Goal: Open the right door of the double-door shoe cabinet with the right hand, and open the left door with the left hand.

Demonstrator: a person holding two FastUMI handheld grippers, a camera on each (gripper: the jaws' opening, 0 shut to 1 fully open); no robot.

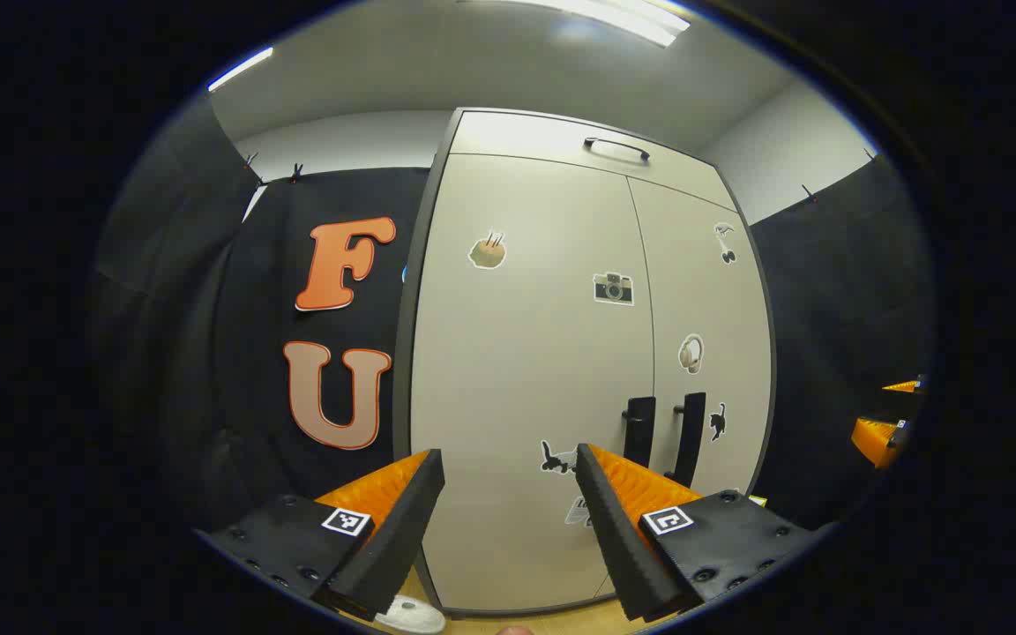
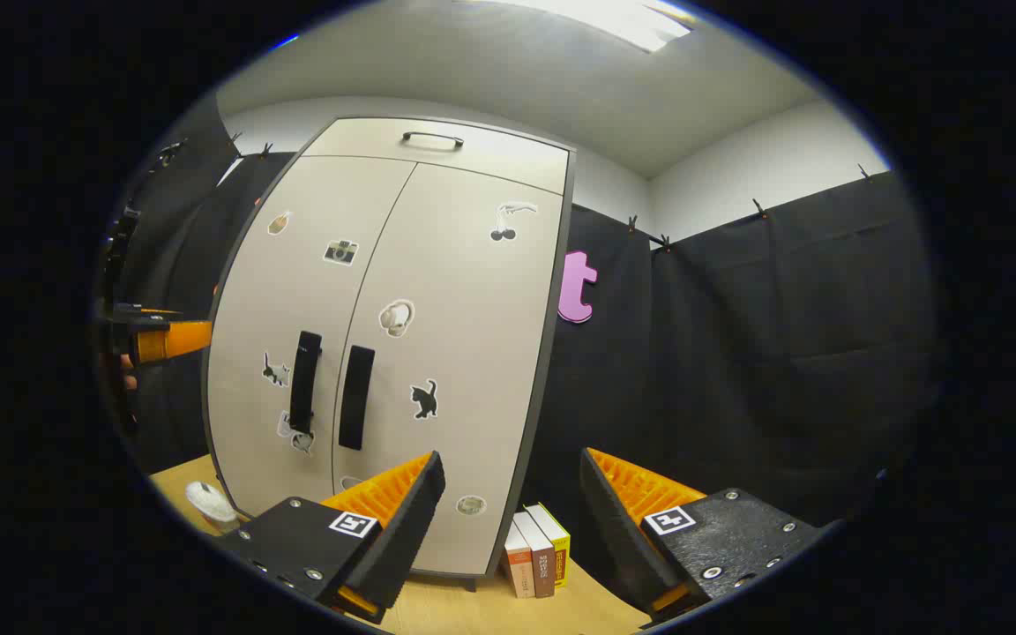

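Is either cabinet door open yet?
No, in the right gripper view the left door and right door both sit flush and closed, their two handles side by side.

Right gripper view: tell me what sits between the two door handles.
Only the seam where the closed doors meet; left handle and right handle flank it, seen in the right gripper view.
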